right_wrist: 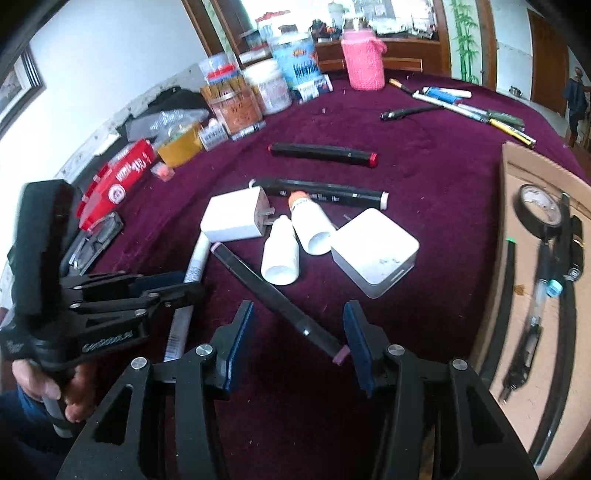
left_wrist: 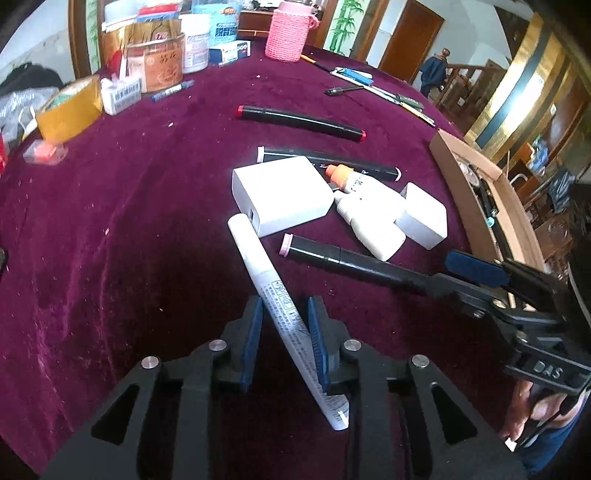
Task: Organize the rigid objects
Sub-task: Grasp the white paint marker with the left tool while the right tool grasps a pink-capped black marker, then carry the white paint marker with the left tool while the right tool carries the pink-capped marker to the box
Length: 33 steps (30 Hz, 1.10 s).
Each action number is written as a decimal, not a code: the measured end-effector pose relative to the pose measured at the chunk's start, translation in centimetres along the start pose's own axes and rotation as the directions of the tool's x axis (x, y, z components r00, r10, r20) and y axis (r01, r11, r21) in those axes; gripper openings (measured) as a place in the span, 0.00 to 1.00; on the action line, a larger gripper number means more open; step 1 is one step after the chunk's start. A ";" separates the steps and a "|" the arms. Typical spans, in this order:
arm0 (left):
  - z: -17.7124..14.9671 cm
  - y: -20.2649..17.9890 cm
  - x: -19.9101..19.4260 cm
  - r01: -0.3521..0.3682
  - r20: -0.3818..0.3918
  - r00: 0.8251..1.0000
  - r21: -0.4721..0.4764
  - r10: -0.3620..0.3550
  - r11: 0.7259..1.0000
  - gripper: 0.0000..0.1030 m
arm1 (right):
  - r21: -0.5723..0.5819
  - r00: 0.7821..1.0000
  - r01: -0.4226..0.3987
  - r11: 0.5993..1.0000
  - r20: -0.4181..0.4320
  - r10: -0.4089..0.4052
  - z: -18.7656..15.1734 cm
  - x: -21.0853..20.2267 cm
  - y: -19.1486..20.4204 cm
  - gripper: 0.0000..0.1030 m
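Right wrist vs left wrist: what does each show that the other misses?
Right wrist only: the box's contents, a tape roll and pens; a red carton; the right tool open around the pink-tipped marker.

Left wrist only: the left tool shut on the white pen, seen from behind; the right tool from outside.

Both: two chargers, two bottles, red-tipped marker, pink holder.
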<state>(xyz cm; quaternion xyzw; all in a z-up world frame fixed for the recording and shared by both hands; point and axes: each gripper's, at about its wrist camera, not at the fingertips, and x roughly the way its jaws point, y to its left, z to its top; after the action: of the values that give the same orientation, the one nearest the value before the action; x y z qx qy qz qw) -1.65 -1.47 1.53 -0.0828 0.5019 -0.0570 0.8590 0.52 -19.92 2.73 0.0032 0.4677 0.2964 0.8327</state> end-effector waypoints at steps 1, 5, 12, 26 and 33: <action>0.0 0.1 0.0 0.006 -0.001 1.000 0.006 -0.006 1.000 0.21 | 0.000 1.000 -0.001 1.000 -0.005 0.001 0.1 0.4 0.0 0.43; -0.3 1.2 -0.5 0.004 -0.007 1.000 0.036 -0.004 0.999 0.16 | 0.003 0.999 0.003 1.000 -0.033 -0.003 0.3 1.9 -0.1 0.44; -1.0 2.8 -1.1 0.001 -0.001 1.000 0.074 -0.001 0.997 0.14 | -0.107 0.993 -0.079 0.991 -0.099 0.068 -0.6 2.1 3.1 0.37; -1.2 2.3 -1.1 -0.027 0.043 0.999 0.101 0.022 0.995 0.12 | -0.178 0.999 -0.027 0.984 -0.034 0.021 -0.3 3.0 5.0 0.12; -0.5 2.4 -2.1 0.010 0.069 0.998 0.071 -0.015 0.997 0.12 | -0.075 0.987 -0.148 0.986 0.049 0.152 -0.8 0.8 3.8 0.12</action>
<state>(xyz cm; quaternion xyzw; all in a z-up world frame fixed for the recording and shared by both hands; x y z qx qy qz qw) -3.05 1.21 2.57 -0.0573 0.4690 -0.0771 0.8779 -1.70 -16.64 2.73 0.0167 0.4322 0.3745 0.8202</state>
